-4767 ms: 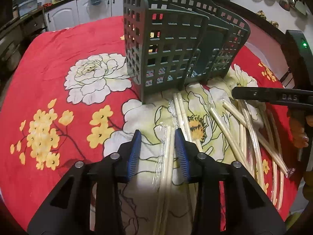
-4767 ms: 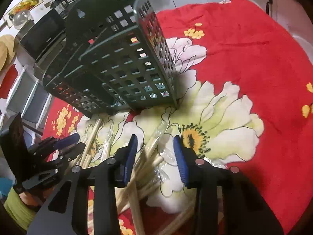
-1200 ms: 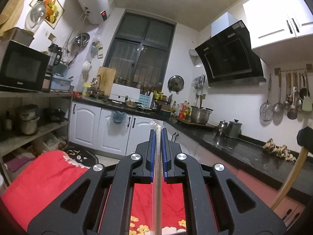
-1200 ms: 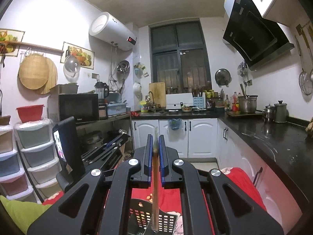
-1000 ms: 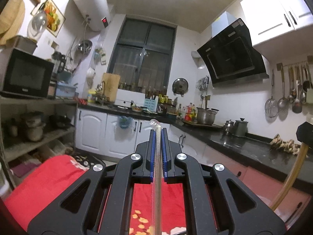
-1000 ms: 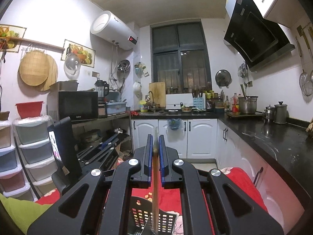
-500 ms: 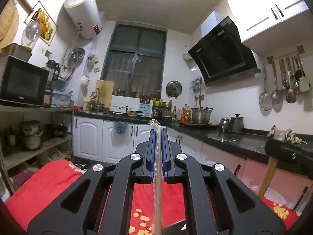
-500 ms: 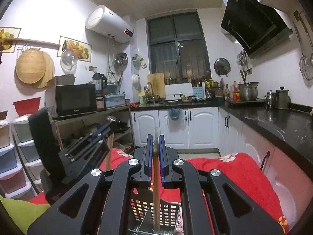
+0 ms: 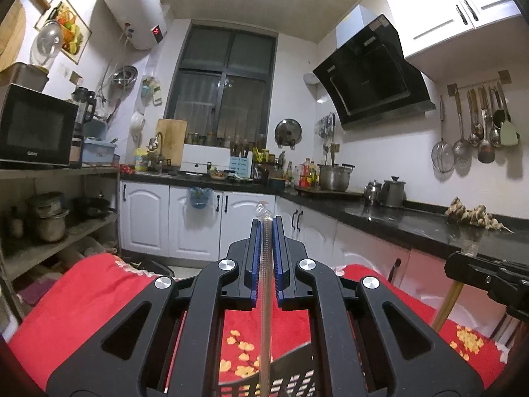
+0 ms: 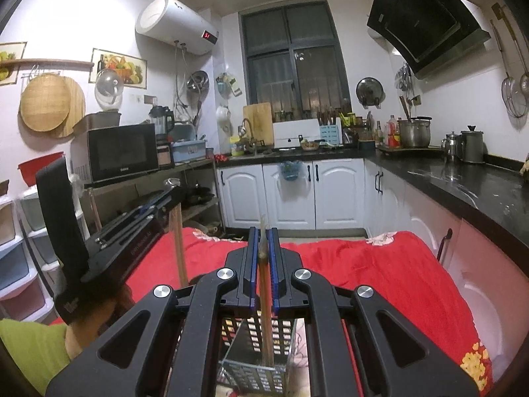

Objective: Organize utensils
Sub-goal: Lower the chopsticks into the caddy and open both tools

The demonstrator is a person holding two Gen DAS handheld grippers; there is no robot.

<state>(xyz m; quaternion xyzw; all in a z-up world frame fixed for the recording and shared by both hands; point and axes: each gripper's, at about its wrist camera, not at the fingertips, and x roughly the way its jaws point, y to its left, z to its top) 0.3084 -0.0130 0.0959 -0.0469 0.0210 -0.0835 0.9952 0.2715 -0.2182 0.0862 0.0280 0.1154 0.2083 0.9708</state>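
My left gripper is shut on a plastic-wrapped pair of chopsticks, held upright above the dark green utensil basket at the bottom edge of the left wrist view. My right gripper is shut on another wrapped pair of chopsticks, held upright with its lower end down in the basket. The left gripper also shows in the right wrist view with its chopsticks hanging down. The right gripper also shows at the right edge of the left wrist view.
The basket stands on a table with a red flowered cloth. Behind are white kitchen cabinets, a black counter and a shelf with a microwave. A chair back stands at the table's far right.
Both grippers picked wrapped chopsticks off the cloth and raised them upright. Over the last second both have moved closer over the basket, and the right pair has come lower into it.
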